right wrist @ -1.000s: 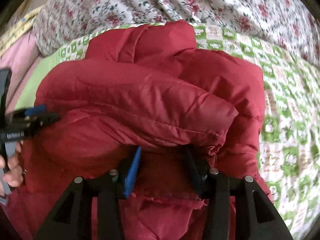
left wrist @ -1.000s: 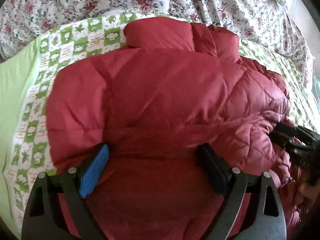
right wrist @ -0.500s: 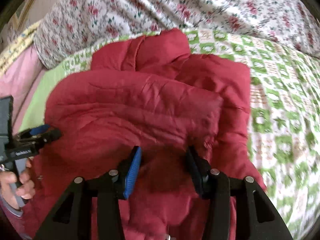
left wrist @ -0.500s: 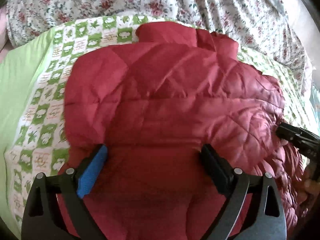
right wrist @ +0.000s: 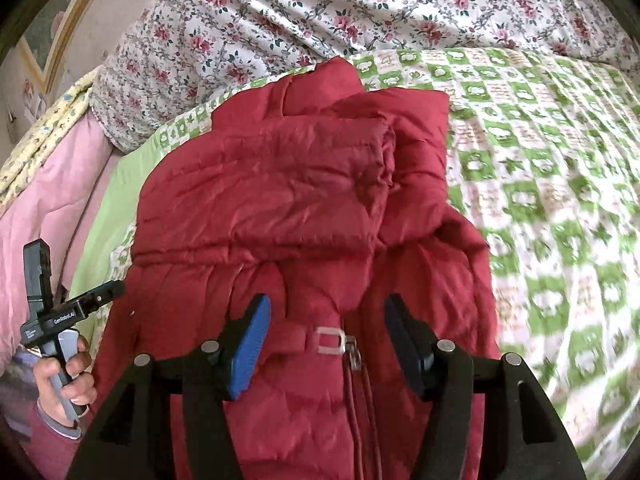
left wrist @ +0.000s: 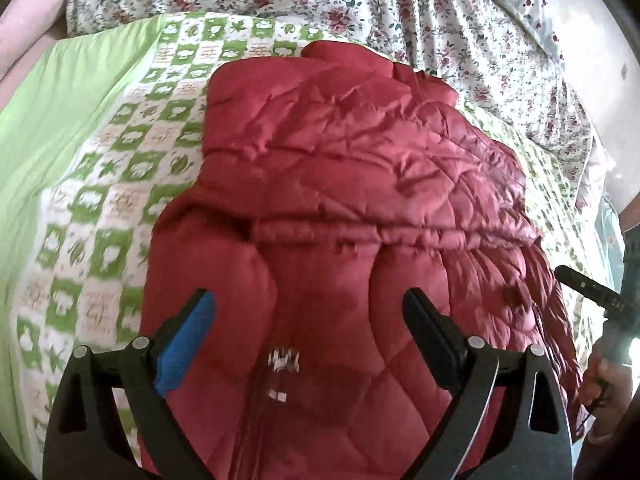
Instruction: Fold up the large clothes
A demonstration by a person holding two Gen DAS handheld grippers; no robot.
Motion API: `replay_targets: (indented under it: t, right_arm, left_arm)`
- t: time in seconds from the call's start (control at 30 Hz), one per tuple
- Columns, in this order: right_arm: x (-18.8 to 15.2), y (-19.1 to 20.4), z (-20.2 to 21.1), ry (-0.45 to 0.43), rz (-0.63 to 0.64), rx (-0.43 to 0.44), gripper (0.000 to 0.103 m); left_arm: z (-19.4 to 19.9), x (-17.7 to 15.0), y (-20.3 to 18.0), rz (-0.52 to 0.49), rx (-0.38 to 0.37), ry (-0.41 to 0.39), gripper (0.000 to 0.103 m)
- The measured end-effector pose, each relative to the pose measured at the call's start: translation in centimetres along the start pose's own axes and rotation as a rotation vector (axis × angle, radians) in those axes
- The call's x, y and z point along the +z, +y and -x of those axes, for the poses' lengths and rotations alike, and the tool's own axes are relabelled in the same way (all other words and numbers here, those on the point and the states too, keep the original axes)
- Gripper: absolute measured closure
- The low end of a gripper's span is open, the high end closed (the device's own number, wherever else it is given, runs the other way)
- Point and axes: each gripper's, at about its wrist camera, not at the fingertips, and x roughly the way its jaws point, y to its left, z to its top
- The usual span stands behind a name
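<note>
Jacket, red and quilted, lies on the green-checked bedspread with the floral duvet bunched beyond it. We read the upper part as already doubled over: in the right wrist view a padded layer lies across the body and ends in a gathered edge roughly midway down. Below that edge the front is exposed, with a zipper pull and a pale buckle visible between the right fingers.

Left gripper: jaws spread wide, nothing between the pads, poised above the lower front. Right gripper: jaws likewise parted, holding no cloth. Each tool also appears at the edge of the other's view, beside the garment; we cannot tell whether either touches it.

Our judgement on progress: one lengthwise fold is done, sleeves seem tucked in though we cannot confirm both. The bundle is bulky and uneven on its right edge. Remaining, as we see it: take the near hem and bring it up over the folded part, then flatten.
</note>
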Motion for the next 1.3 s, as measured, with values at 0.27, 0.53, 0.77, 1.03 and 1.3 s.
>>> replay_targets:
  t: [0.27, 0.53, 0.77, 1.03, 1.3]
  right_arm:
    - [-3.5, -1.4, 5.2, -0.030, -0.007, -0.020, 0.029]
    - [-7.6, -4.2, 8.7, -0.042, -0.076, -0.049, 0.029]
    - [-11.3, -5.3, 10.5, -0.041, -0.102, -0.068, 0.029]
    - [-13.7, -5.3, 11.0, -0.032, -0.125, -0.057, 0.029]
    - [-15.2, -5.0, 11.0, -0.022, -0.136, -0.046, 0.029]
  left_arm:
    - [3.7, -4.2, 1.1, 0.015, -0.008, 0.000, 0.008]
    - [6.7, -8.0, 3.4, 0.082, -0.027, 0.018, 0.008]
    - [8.0, -10.4, 4.5, 0.101, -0.002, 0.025, 0.008]
    - [8.7, -12.9, 5.2, 0.125, 0.003, 0.044, 0.008]
    - [9.1, -14.2, 6.7, 0.165, -0.014, 0.051, 0.008]
